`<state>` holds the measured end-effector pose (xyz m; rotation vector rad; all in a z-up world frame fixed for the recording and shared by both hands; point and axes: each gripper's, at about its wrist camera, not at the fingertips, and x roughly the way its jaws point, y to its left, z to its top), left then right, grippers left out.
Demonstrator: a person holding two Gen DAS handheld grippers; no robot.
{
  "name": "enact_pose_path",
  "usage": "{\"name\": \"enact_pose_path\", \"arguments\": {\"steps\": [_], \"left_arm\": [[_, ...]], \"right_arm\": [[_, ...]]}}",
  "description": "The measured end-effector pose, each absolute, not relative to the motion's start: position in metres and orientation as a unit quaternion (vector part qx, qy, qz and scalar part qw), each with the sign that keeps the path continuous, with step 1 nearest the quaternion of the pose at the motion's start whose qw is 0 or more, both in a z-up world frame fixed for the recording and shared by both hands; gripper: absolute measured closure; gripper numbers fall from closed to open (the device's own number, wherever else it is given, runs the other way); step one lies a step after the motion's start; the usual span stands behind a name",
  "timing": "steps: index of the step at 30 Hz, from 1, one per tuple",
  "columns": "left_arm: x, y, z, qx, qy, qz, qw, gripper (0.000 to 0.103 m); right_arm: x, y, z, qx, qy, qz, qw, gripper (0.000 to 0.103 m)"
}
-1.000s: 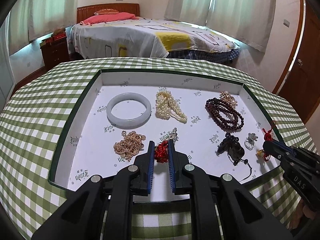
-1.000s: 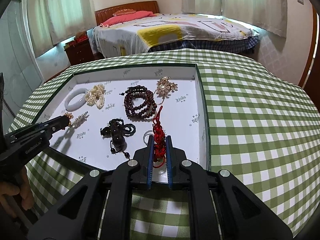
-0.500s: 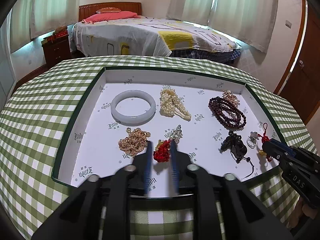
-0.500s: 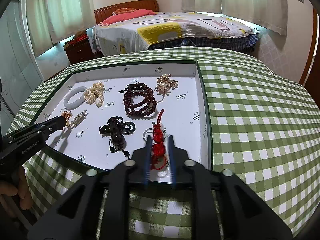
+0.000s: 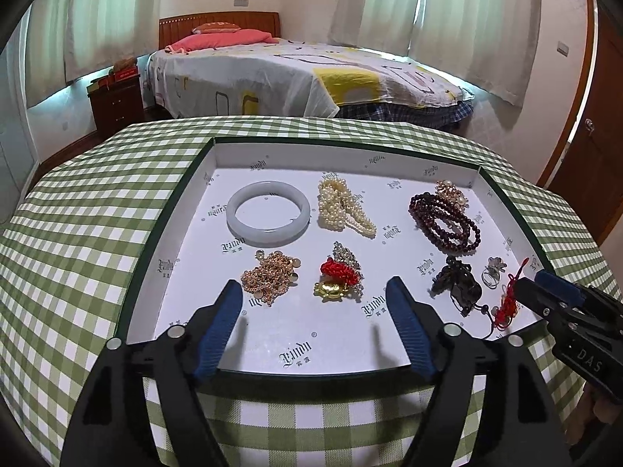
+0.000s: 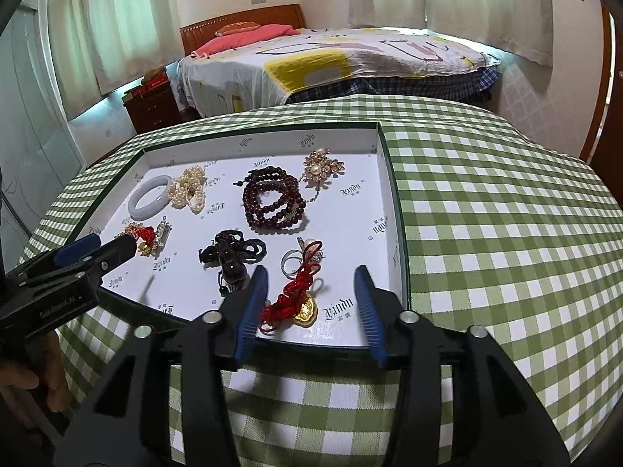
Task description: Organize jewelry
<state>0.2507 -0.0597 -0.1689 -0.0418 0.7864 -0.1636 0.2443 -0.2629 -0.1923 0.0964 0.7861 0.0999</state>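
A white-lined tray (image 5: 272, 354) with a dark green rim holds the jewelry. My left gripper (image 5: 313, 311) is open and empty, just short of a red-knot gold charm (image 5: 338, 282) lying flat. My right gripper (image 6: 309, 301) is open and empty, its jaws either side of a second red-knot gold charm (image 6: 296, 303) lying near the tray's front right. Also in the tray: a jade bangle (image 5: 268, 212), pearls (image 5: 342, 210), a gold chain (image 5: 270, 277), dark red beads (image 5: 444, 222), a black cord pendant (image 5: 457, 284), a ring (image 5: 491, 270) and a gold brooch (image 6: 322, 166).
The tray (image 6: 393, 210) sits on a table with a green checked cloth (image 6: 506, 233). A bed (image 5: 311, 74) and a wooden nightstand (image 5: 117, 101) stand behind. A door (image 5: 595, 148) is at the right.
Both grippers opened and let go of their red-knot charms, which now lie in the tray. Both grippers drew back slightly toward the tray's front edge.
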Motion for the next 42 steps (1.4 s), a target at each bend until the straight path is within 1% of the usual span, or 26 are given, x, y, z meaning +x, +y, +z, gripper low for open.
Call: {"name": "enact_pose_path", "arguments": {"steps": [3, 5, 7, 9, 10, 16, 22, 26, 32, 36, 42], "left_arm": [[0.249, -0.061, -0.169, -0.013, 0.385, -0.079, 0.919, 0.026], [0.248, -0.062, -0.169, -0.003, 0.385, -0.074, 0.920, 0.024], [0.245, -0.063, -0.167, 0.006, 0.381, -0.069, 0.922, 0.023], [0.242, -0.063, -0.165, 0.013, 0.376, -0.064, 0.924, 0.022], [0.241, -0.063, -0.165, 0.015, 0.375, -0.062, 0.925, 0.021], [0.238, -0.060, -0.160, 0.018, 0.371, -0.057, 0.927, 0.020], [0.230, -0.055, -0.156, 0.010, 0.372, -0.050, 0.927, 0.020], [0.220, -0.051, -0.150, 0.008, 0.368, -0.048, 0.929, 0.020], [0.203, -0.050, -0.143, 0.015, 0.366, -0.043, 0.929, 0.020], [0.183, -0.047, -0.125, 0.017, 0.353, -0.038, 0.935, 0.020], [0.135, -0.040, -0.082, 0.010, 0.311, -0.032, 0.950, 0.019]], "right_arm": [[0.242, -0.262, -0.190, 0.049, 0.381, 0.052, 0.922, 0.043], [0.241, -0.260, -0.188, 0.048, 0.378, 0.052, 0.923, 0.034], [0.238, -0.259, -0.185, 0.049, 0.375, 0.054, 0.924, 0.032], [0.236, -0.258, -0.182, 0.048, 0.371, 0.054, 0.926, 0.029], [0.235, -0.257, -0.182, 0.048, 0.369, 0.053, 0.927, 0.025], [0.232, -0.254, -0.180, 0.045, 0.367, 0.049, 0.928, 0.017], [0.225, -0.250, -0.176, 0.035, 0.367, 0.037, 0.929, 0.016], [0.218, -0.249, -0.171, 0.029, 0.367, 0.028, 0.929, 0.013], [0.201, -0.244, -0.162, 0.024, 0.376, 0.027, 0.926, 0.013], [0.179, -0.242, -0.142, 0.021, 0.366, 0.029, 0.930, 0.013], [0.137, -0.237, -0.106, 0.016, 0.338, 0.037, 0.940, 0.009]]}}
